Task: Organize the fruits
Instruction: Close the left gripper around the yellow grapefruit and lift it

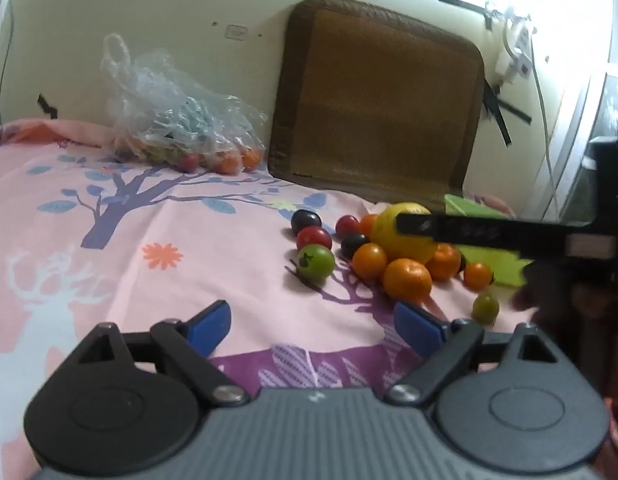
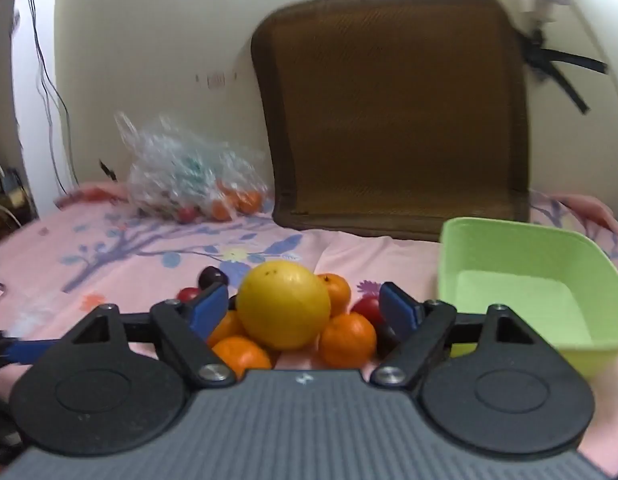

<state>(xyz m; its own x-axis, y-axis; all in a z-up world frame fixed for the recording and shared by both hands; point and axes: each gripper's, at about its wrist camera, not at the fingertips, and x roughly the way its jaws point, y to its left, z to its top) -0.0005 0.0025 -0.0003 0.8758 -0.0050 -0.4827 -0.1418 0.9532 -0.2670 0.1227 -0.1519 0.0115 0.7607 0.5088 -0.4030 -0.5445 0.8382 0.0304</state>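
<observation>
The right gripper (image 2: pixel 299 306) is standing wide open with its 2 blue pads (image 2: pixel 211 308) on either side of the big yellow fruit (image 2: pixel 283 304), near it but not touching, in the lower middle of the right wrist frame. This fruit is sitting on top of a pile of oranges (image 2: pixel 347 344) and small tomatoes on the pink sheet (image 2: pixel 129 256), and the green bin (image 2: pixel 521 280) is waiting just beside the pile at the right of the frame, with nothing in it that I can see. I am judging that the yellow fruit is firm and rather heavy, with a smooth round skin that can be slipping, so the pads should be taking it at its widest part, at the middle of its 2 sides, not high up. The fruits under it are loose and may be rolling away when it is lifted. The left gripper (image 1: pixel 311 326) is also wide open and is holding nothing, low in its frame, over bare sheet. The left view is showing what the right one is hiding: the green tomato (image 1: pixel 316 262), the dark plums (image 1: pixel 305 220) and 1 small green fruit (image 1: pixel 485 307) apart from the pile. Only the right view is showing the whole bin. The bag (image 1: pixel 177 120) with more fruit is lying in the upper left of both frames.
</observation>
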